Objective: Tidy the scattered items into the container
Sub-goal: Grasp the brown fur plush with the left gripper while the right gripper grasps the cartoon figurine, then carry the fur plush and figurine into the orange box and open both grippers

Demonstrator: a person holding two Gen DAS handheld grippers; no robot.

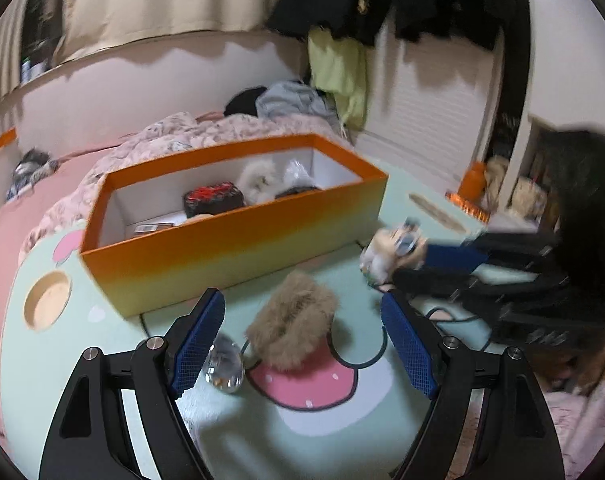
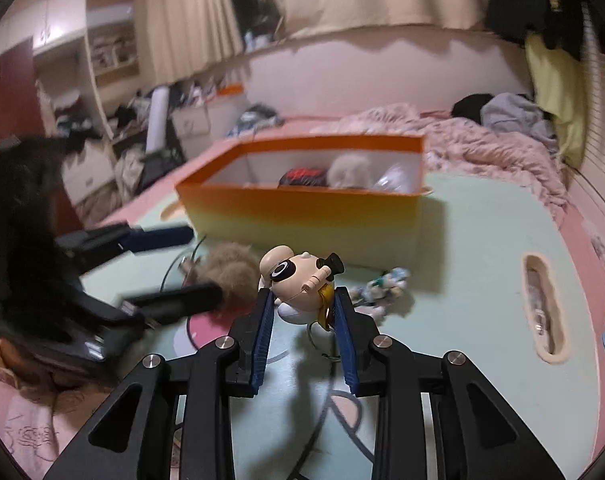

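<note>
On mint rug (image 1: 102, 360), orange box (image 1: 230, 248) is seen at upper left w/ a few items already inside. Below it, left gripper (image 1: 302, 340) is held wide open, nothing gripped; tan fur pouch (image 1: 292, 320) lies betw. its pads, untouched. At right, right gripper (image 2: 301, 300) is closed narrow on cream figurine (image 2: 298, 280), just in front of box.
</note>
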